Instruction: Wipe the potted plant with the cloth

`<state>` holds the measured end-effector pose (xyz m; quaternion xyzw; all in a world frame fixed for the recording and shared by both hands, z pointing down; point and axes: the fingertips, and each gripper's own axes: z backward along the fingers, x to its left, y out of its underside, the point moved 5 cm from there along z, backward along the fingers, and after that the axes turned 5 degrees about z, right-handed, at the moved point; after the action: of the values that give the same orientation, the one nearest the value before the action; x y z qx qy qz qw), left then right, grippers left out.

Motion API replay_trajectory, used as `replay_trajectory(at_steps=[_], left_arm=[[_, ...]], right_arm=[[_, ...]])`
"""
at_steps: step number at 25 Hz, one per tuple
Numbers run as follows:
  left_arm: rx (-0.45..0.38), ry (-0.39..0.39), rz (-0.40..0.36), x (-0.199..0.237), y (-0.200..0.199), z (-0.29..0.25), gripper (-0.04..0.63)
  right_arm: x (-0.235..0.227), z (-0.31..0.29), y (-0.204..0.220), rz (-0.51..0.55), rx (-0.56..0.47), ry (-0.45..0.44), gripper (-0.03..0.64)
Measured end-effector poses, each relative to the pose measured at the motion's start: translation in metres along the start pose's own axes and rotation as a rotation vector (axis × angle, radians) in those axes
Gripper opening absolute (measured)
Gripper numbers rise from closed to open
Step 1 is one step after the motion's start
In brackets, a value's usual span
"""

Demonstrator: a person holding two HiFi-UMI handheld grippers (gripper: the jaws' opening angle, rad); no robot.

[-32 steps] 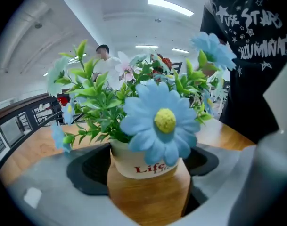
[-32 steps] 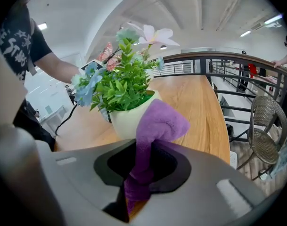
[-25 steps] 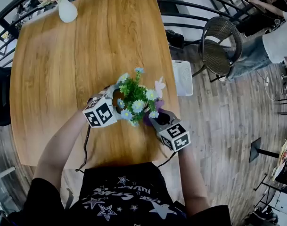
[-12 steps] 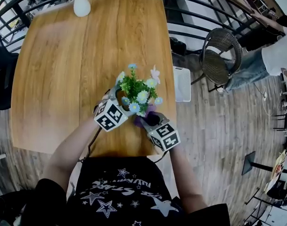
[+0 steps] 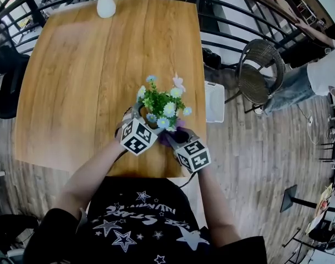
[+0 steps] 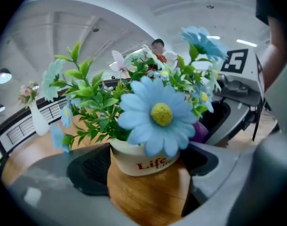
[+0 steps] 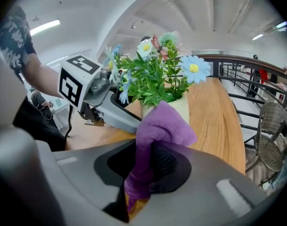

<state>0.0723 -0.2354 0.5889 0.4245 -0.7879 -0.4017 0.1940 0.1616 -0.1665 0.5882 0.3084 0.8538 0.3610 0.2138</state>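
On the wooden bench [image 5: 84,81], near its right edge and towards the person's side, the potted plant [image 5: 160,106] stands upright. Its long axis is vertical and its stems and flowers point up.

Around it the bench is bare except for a white, narrow-necked vase [image 5: 105,5] with pale flowers, well apart at the far end. A black metal railing [image 5: 228,10] curves behind the bench. A round wicker chair [image 5: 259,67] and a white ribbed object [image 5: 214,100] sit on the plank floor [image 5: 255,147] to the right. Each gripper's marker cube crowds the plant from the near side, so in the head view the pot is hidden under foliage.

The pot is a smooth white, roughly cylindrical cup with red lettering. It holds stiff green sprigs and daisy-shaped blooms in pale blue and white.

The left gripper [image 6: 145,168] has its jaws clenched on the pot's lower wall, one dark ribbed pad on each side, with the wood grain of the bench showing beneath.

The right gripper [image 7: 150,166] has its jaws pinched on the cloth [image 7: 159,131], a fuzzy purple towel. The cloth bunches upward, and its folded top lies against the pot's side.
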Motion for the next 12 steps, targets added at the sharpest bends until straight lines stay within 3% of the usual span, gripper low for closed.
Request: replay_trajectory(at_steps=[2,4,12], left_arm=[[0.023,0.001,-0.067,-0.002,0.003,0.001,0.495],[0.029,0.019,-0.085,-0.004,0.005,0.003,0.495],[0.049,0.093,-0.034,-0.029,0.006,0.023,0.495]], right_arm=[[-0.005,0.002,0.0,-0.004,0.006,0.019,0.081],[-0.01,0.004,0.0,-0.01,0.008,0.034,0.081],[-0.029,0.017,0.001,-0.062,0.011,0.117,0.081]])
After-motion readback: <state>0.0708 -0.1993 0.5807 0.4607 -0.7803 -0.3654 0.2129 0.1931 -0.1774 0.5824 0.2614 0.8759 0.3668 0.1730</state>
